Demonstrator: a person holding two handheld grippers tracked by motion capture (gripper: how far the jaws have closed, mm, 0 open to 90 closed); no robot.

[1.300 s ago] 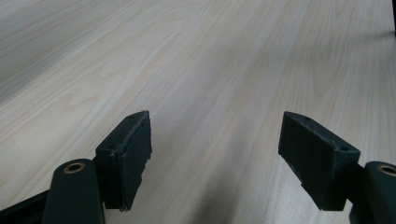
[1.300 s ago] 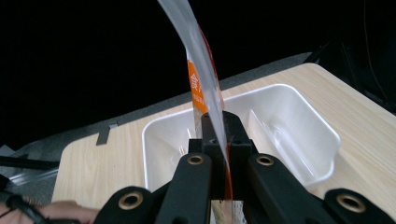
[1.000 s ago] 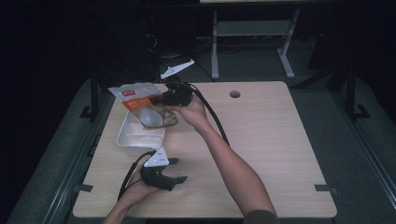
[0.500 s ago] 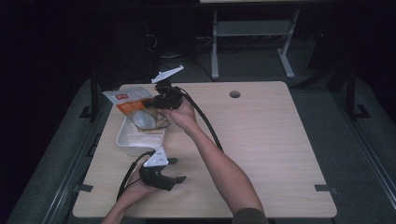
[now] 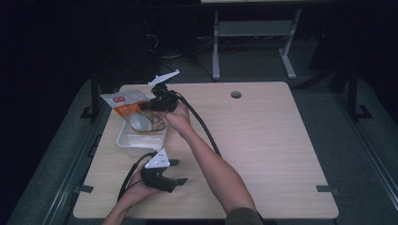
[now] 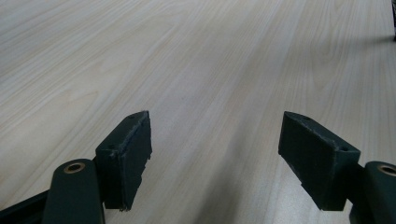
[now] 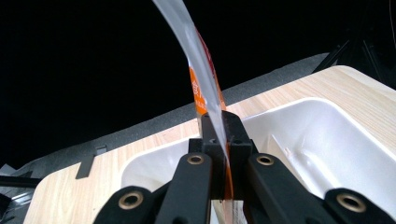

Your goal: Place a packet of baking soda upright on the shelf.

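The right tool point(image 7: 219, 140) was clamped on the orange packet point(image 5: 126, 102), lifted over the white tray point(image 5: 129, 140) at the worktop's point(image 5: 272, 140) far left, so setting it down remained, while the left tool point(image 6: 215, 158) rested wide open, empty, near

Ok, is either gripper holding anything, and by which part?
The right gripper is shut on the edge of the orange-and-clear packet, above the white tray. The left gripper is open, holding nothing.
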